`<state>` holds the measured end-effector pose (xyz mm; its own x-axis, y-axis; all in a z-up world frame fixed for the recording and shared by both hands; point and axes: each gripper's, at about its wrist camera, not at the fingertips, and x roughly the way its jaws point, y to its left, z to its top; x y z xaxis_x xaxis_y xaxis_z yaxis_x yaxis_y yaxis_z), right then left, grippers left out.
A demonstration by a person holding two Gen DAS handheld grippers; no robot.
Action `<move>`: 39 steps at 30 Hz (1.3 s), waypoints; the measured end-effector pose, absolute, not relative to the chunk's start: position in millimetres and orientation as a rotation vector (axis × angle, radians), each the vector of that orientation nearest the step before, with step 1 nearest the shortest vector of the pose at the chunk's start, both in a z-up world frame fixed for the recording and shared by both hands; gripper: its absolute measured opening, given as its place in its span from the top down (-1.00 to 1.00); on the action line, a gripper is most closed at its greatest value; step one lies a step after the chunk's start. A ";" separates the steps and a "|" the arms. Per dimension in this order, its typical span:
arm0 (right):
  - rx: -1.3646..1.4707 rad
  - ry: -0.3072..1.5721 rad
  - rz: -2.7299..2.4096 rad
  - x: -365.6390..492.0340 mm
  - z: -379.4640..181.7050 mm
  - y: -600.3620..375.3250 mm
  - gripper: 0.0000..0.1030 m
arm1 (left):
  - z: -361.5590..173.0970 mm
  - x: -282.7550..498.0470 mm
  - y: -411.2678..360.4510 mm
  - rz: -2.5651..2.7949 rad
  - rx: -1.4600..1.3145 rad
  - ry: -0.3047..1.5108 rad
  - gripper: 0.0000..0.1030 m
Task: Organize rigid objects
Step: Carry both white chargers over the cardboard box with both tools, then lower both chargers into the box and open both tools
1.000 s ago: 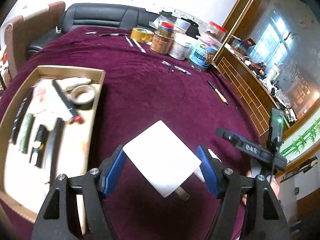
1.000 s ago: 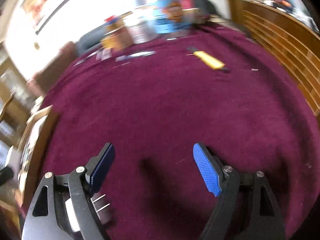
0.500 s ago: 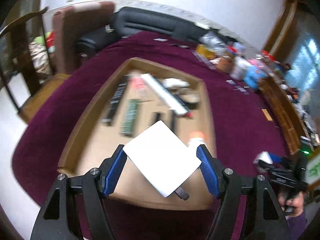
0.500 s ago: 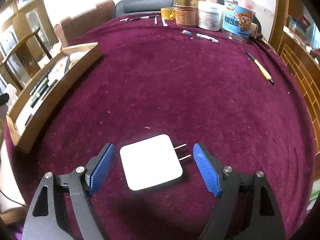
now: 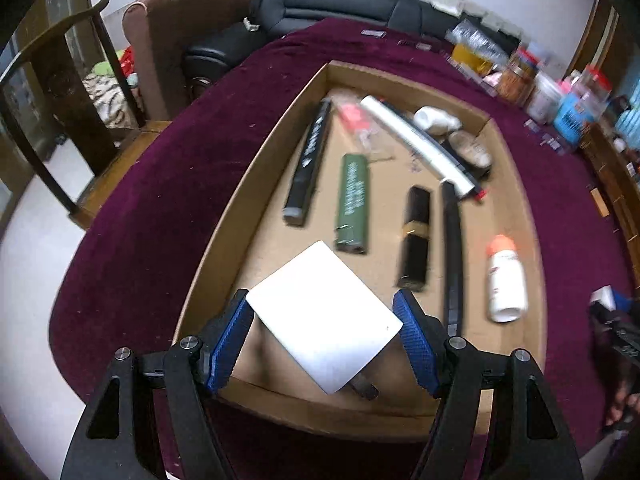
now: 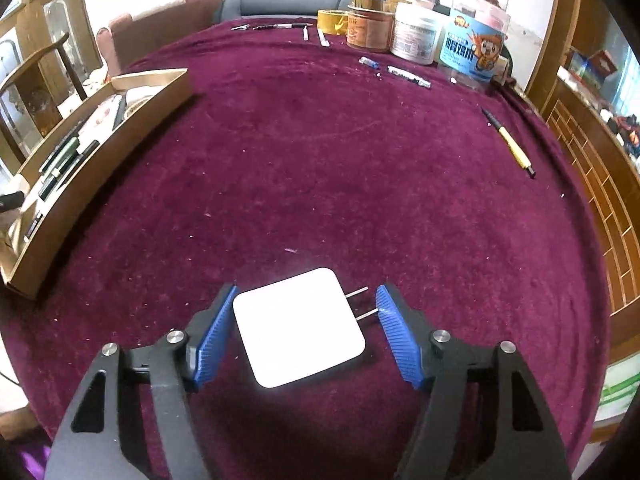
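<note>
My left gripper [image 5: 322, 312] is shut on a white square charger [image 5: 320, 320], its blue pads pressing two opposite corners. It hangs tilted over the near end of the cardboard tray [image 5: 256, 176]. In the right wrist view a second white charger [image 6: 298, 332] lies flat on the maroon cloth [image 6: 340, 160], its two metal prongs pointing right. My right gripper [image 6: 306, 300] straddles it and its jaws are closing. The left pad is at the charger's edge, while the right pad stands clear by the prong tips.
The tray holds a black bar [image 5: 308, 160], a green stick [image 5: 352, 204], a black tube [image 5: 416, 236], a white bottle [image 5: 506, 280] and a long white tube [image 5: 420, 144]. Jars and tape rolls [image 6: 412, 32] crowd the far edge. A yellow pen [image 6: 512, 148] lies at right.
My left gripper swung the held charger from above the bare cloth to above the tray. My right gripper came down around the second charger, then its jaws narrowed.
</note>
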<state>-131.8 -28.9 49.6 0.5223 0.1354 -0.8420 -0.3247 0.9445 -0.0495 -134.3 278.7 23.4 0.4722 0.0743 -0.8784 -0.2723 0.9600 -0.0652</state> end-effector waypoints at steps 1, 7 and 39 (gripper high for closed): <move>-0.207 0.986 0.276 -132.6 49.9 -29.4 -0.35 | 18.9 -132.6 279.0 0.224 -0.190 1.075 -0.29; -0.130 0.977 0.302 -133.1 63.5 -33.3 -0.35 | 20.2 -134.4 277.0 0.202 -0.178 1.080 -0.31; -0.058 1.087 0.706 -67.3 83.2 220.8 -0.36 | 57.6 -189.9 340.1 0.209 -0.383 0.827 -0.33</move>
<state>-67.3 220.8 83.2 0.2713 0.4965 -0.8246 -0.5514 0.7824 0.2897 -189.9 340.1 57.6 0.6620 0.0327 -0.7488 -0.3268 0.9117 -0.2491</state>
